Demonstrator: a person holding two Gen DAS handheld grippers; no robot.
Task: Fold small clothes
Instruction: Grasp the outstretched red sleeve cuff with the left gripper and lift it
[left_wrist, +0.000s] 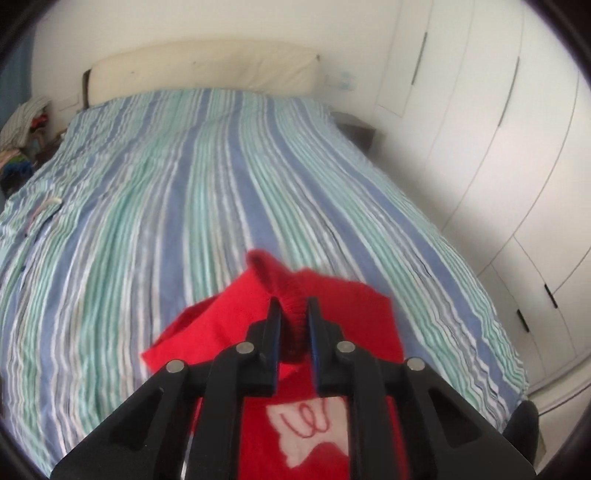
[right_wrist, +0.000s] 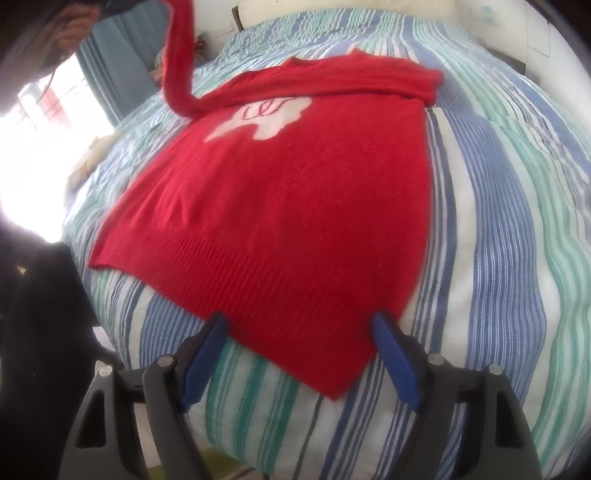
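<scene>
Folding the lifted sleeve across the red knitted sweater (right_wrist: 295, 206) on the striped bedspread (right_wrist: 517, 221).
The ribbed cuff (left_wrist: 291, 314) is clamped in the left gripper (left_wrist: 293, 308); it should be laid flat. The right gripper (right_wrist: 306, 332), jaws apart, is held at the hem.

Left wrist view: the camera sits behind the left gripper (left_wrist: 291, 306), raised above the bed (left_wrist: 207, 177), and looks obliquely down its length toward the headboard (left_wrist: 203, 74); wardrobe doors (left_wrist: 491, 122) fill the right edge, and the sweater (left_wrist: 221, 332) lies close beneath the lens. Right wrist view: the camera sits behind the right gripper (right_wrist: 301, 325), low at the near edge of the bed (right_wrist: 498, 206), tilted steeply down and close to the sweater's (right_wrist: 295, 192) hem, facing the same far end. A hand (right_wrist: 74, 29) appears at upper left. Shared field: the sweater with its white motif, the striped cover and the far wall.
</scene>
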